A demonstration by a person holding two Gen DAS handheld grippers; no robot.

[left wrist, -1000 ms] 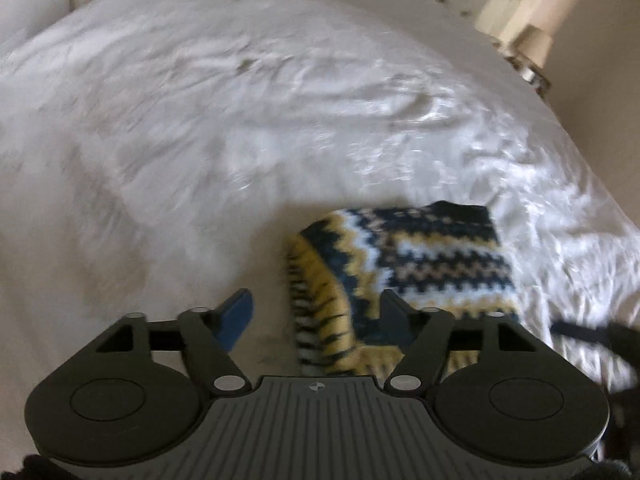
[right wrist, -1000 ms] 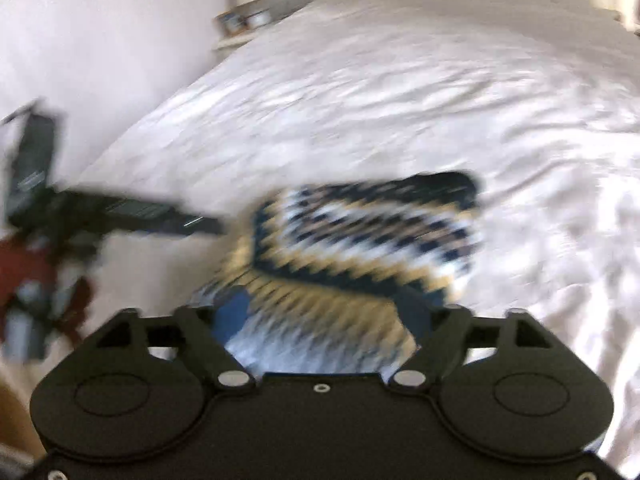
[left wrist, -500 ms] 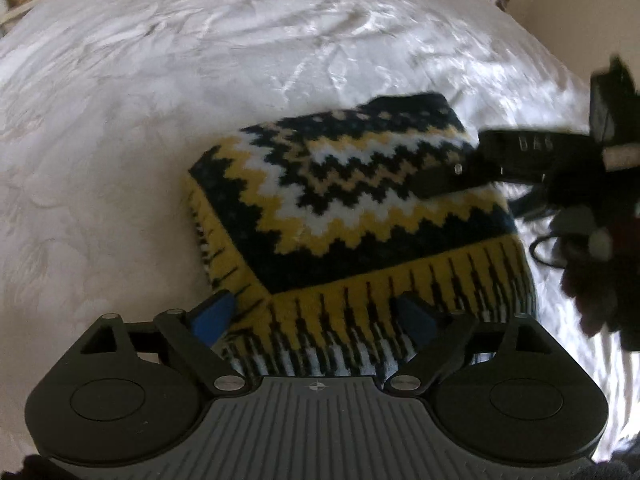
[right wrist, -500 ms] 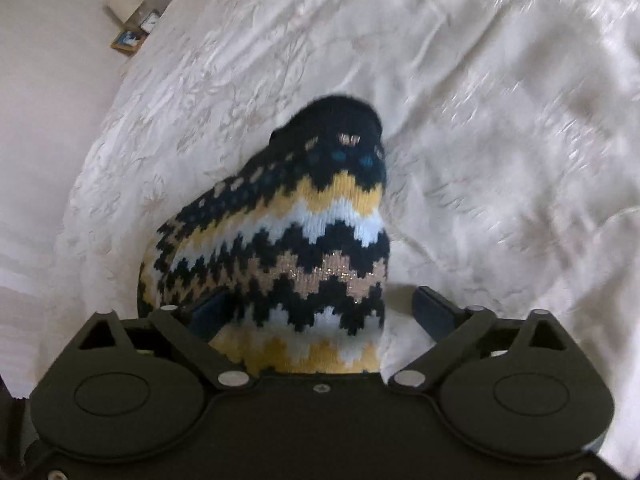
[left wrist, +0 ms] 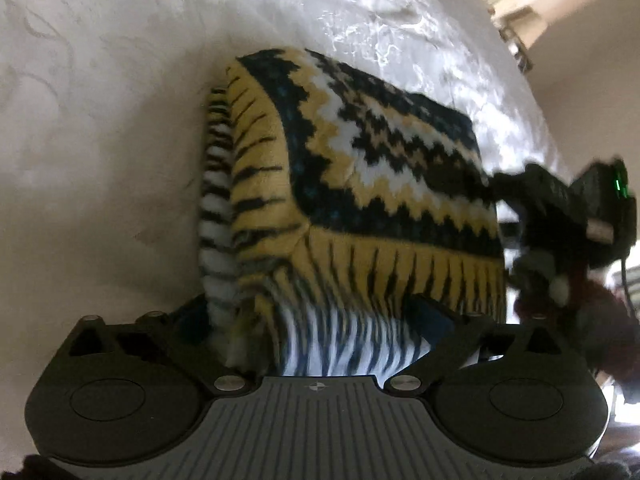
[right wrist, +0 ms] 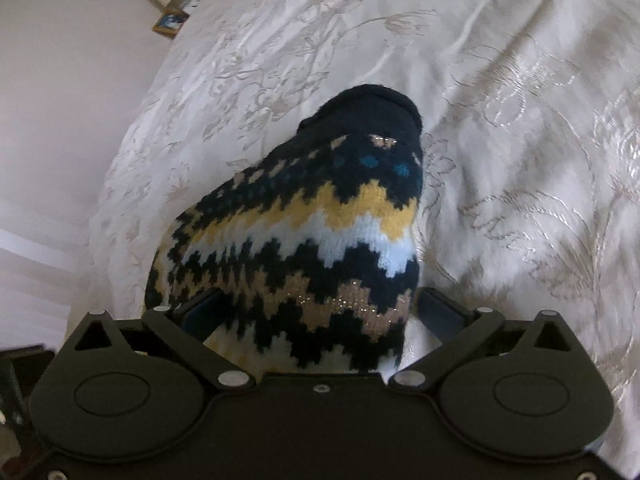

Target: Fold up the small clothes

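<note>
- Both grippers have dropped close over the knitted sweater (left wrist: 384, 184) since a second ago, when it lay farther ahead of them on the white bedspread (left wrist: 100, 140).
- Left gripper (left wrist: 320, 320): its jaws have just been opening and now stand wide, straddling the yellow ribbed hem without pinching it.
- Right gripper (right wrist: 320, 312): also just spread wide, with the zigzag edge lying between the fingers, not pressed.
- It sits folded in a thick bundle near the bed's edge.
- Likely soft, bulky and springy, not slippery; the doubled layers may slide apart.
- Best held at the ribbed hem or a folded corner, pinching all layers.
</note>
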